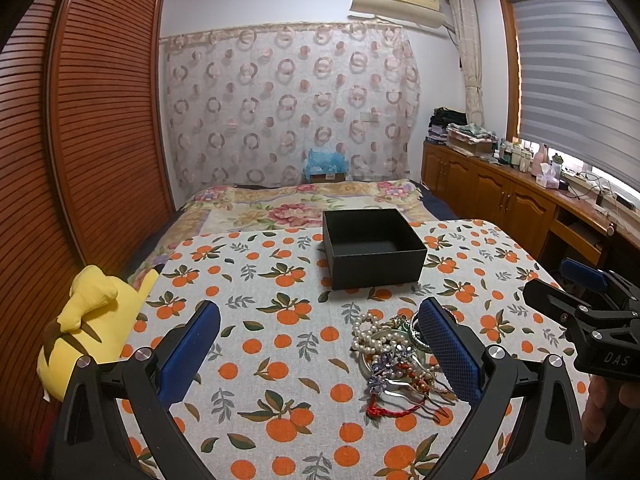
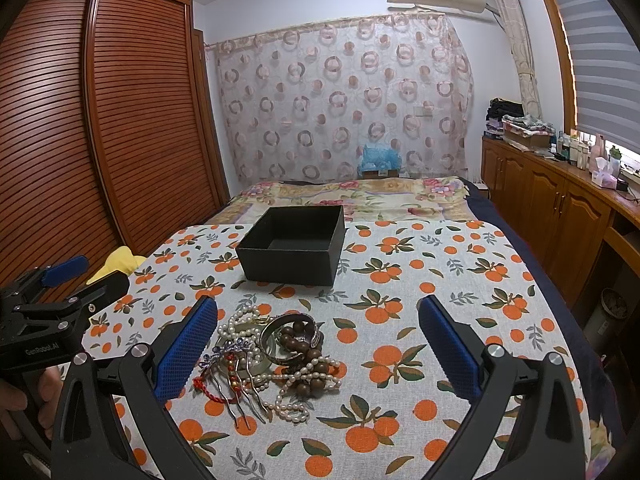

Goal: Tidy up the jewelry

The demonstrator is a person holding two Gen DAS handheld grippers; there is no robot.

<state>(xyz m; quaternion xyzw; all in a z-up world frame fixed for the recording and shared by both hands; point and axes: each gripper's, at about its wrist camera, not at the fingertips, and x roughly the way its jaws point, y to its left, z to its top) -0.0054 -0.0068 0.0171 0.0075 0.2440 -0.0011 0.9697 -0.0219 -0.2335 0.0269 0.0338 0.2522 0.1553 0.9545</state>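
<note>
A pile of jewelry (image 1: pixel 394 354) lies on the orange-print tablecloth (image 1: pixel 280 280): pearl strands, bangles, brown wooden beads, a purple flower hairpin, a red cord. It also shows in the right wrist view (image 2: pixel 276 354). An open, empty black box (image 1: pixel 374 250) stands behind it, also in the right wrist view (image 2: pixel 294 245). My left gripper (image 1: pixel 320 320) is open, its right finger beside the pile. My right gripper (image 2: pixel 318 316) is open above the pile's right side. Each gripper shows in the other's view, the right (image 1: pixel 580 300) and the left (image 2: pixel 60 292).
A yellow plush toy (image 1: pixel 86 320) lies at the table's left edge. A bed with a floral cover (image 1: pixel 304 200) is behind the table. A slatted wardrobe (image 1: pixel 80 120) stands on the left, wooden cabinets (image 2: pixel 560 208) on the right.
</note>
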